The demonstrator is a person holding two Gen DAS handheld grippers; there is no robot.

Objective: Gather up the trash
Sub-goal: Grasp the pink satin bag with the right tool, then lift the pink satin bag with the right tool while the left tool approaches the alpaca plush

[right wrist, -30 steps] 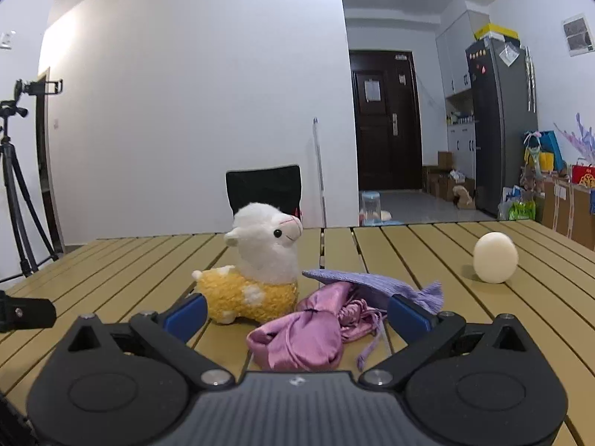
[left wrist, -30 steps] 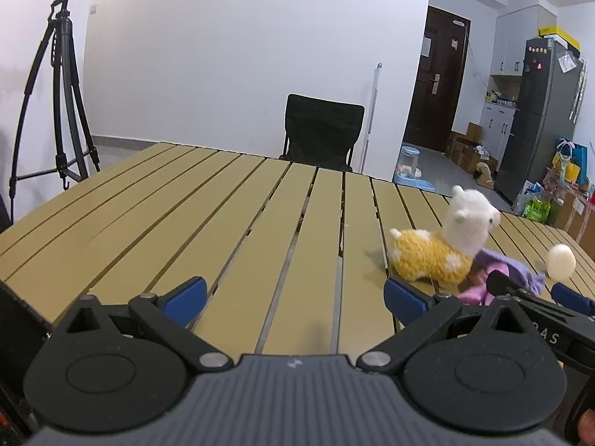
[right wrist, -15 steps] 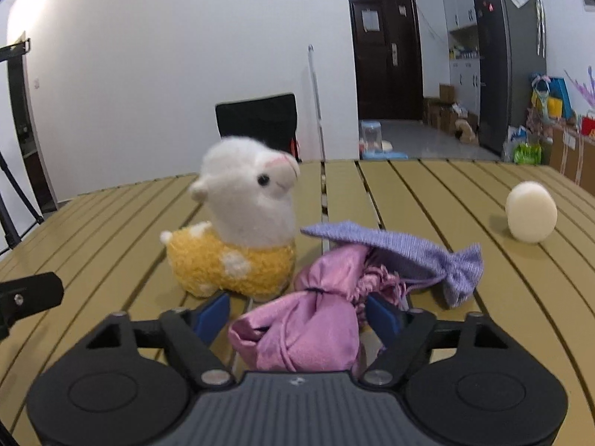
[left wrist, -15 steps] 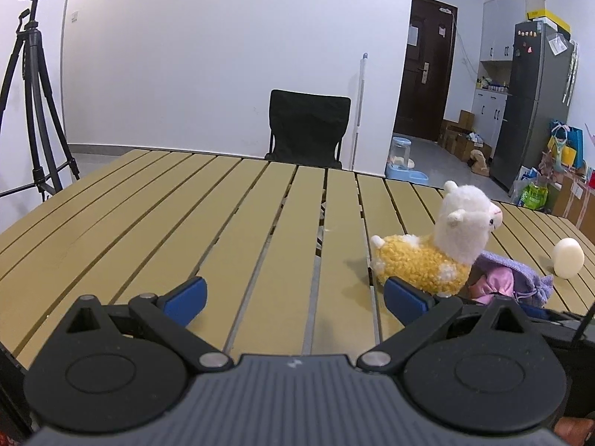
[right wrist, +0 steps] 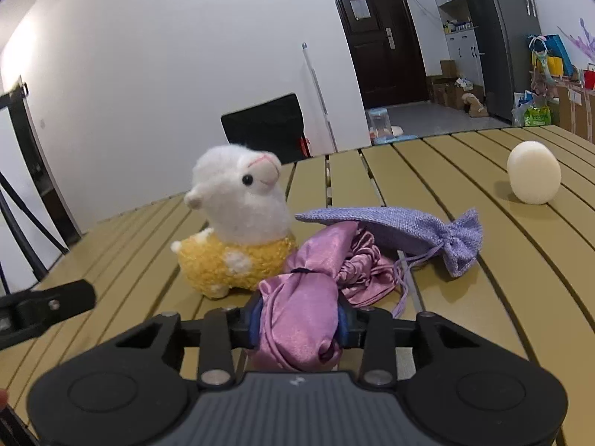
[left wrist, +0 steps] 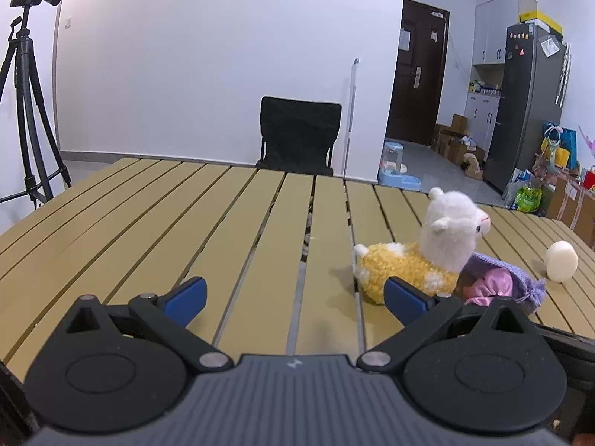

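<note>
A: Which step is being carried out, and where is the thing being collected?

B: The grasp; the right gripper (right wrist: 297, 321) has just been closing its jaws, and they are now pressing on both sides of the pink satin pouch (right wrist: 301, 312), which is lying on the slatted table (right wrist: 502, 297) just in front of the yellow and white plush alpaca (right wrist: 238, 230). The left gripper (left wrist: 293, 299) is hanging over bare slats with its jaws spread and nothing between them.

A: What is the next move calling for?

B: Probably a lift clear of the table; the pouch is touching the alpaca and lying against the purple woven pouch (right wrist: 409, 232), whose drawstring is trailing beside it, so a straight upward pull seems the safest way of avoiding a drag on either neighbour. The satin is likely to be slippery, so the grip should be holding firm.

A: And the containers?

B: Both pouches are drawn shut at the neck; what they are holding cannot be told, though the pink one is looking bulkier and the purple one flatter. No bin or bag for trash is showing in either view. A white egg-shaped object (right wrist: 533, 176) is standing well apart on the right.
</note>
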